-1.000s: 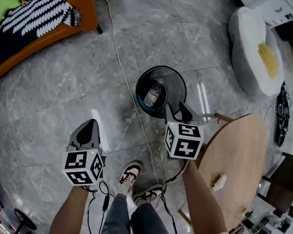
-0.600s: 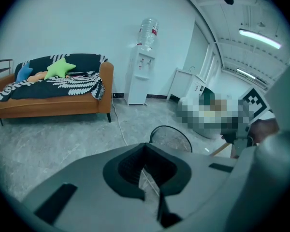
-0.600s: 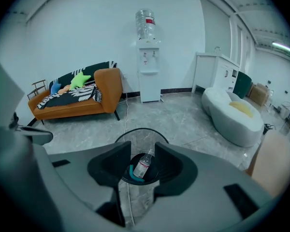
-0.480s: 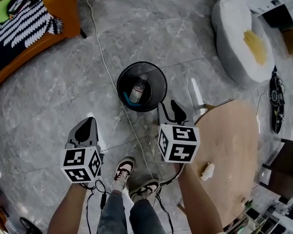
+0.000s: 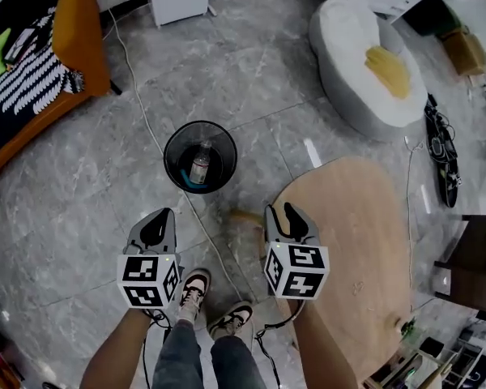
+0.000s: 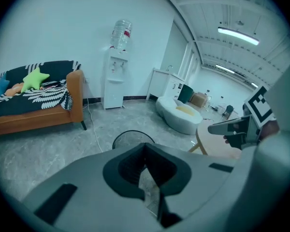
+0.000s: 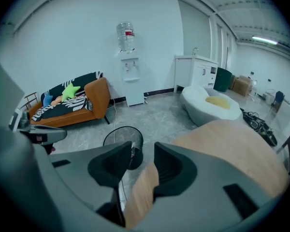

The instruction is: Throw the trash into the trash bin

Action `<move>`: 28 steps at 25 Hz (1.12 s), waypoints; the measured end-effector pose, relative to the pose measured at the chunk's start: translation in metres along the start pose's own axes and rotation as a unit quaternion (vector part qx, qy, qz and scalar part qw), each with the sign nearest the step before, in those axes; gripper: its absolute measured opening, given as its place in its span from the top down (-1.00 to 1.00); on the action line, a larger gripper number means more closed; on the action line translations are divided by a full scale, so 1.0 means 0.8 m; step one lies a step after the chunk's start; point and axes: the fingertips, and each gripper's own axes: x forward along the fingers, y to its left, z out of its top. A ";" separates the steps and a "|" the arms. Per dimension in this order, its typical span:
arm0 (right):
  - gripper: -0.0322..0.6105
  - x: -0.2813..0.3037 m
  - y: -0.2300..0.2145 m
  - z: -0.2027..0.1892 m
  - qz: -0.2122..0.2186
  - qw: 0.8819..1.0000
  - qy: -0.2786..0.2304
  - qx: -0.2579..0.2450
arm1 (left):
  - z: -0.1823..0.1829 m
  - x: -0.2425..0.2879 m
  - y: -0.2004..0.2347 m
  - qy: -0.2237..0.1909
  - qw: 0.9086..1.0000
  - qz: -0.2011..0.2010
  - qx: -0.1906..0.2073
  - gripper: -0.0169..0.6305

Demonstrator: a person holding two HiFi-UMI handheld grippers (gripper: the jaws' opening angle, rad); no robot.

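Down on the grey stone floor (image 5: 81,185), between the orange sofa (image 5: 81,39) and the round wooden table (image 5: 373,217), the black mesh trash bin (image 5: 167,159) already has a clear plastic bottle (image 5: 199,164) lying in it, so we judge that piece of trash as thrown away. Both tools hang above the floor near our shoes (image 5: 196,286), short of the bin and apart from it. We see the left gripper (image 5: 160,217) with its jaw tips pressed together and nothing caught in the small gap behind them. The right gripper (image 5: 283,215) has its jaws a little apart, and only the table edge and floor show through the gap, so it carries nothing either. What is left, as far as we can tell, is little or nothing. We spot no other trash on the floor or on the bare part of the tabletop, though the right gripper and forearm (image 5: 328,347) cover a stretch of that top, so we cannot rule out something there. The head view alone looks straight into the bin and shows the bottle, but it gives only the backs of the jaws. The two gripper views settle how the jaws stand, and they see the bin from the side, its contents hard to make out through the mesh. They also take in a water dispenser (image 6: 117,76) standing beside the sofa, and each catches the other gripper at its edge.
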 end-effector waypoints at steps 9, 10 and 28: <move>0.44 -0.086 -0.097 -0.054 -0.045 0.998 -0.004 0.044 | -0.018 0.005 -0.131 0.004 0.998 -0.057 0.025 0.98; 0.44 -0.096 -0.104 -0.063 -0.048 0.998 -0.001 0.047 | -0.024 0.004 -0.145 0.007 0.998 -0.064 0.028 0.97; 0.46 -0.165 -0.120 -0.209 -0.048 0.996 0.049 0.050 | -0.119 -0.015 -0.236 0.067 0.990 -0.101 0.074 0.97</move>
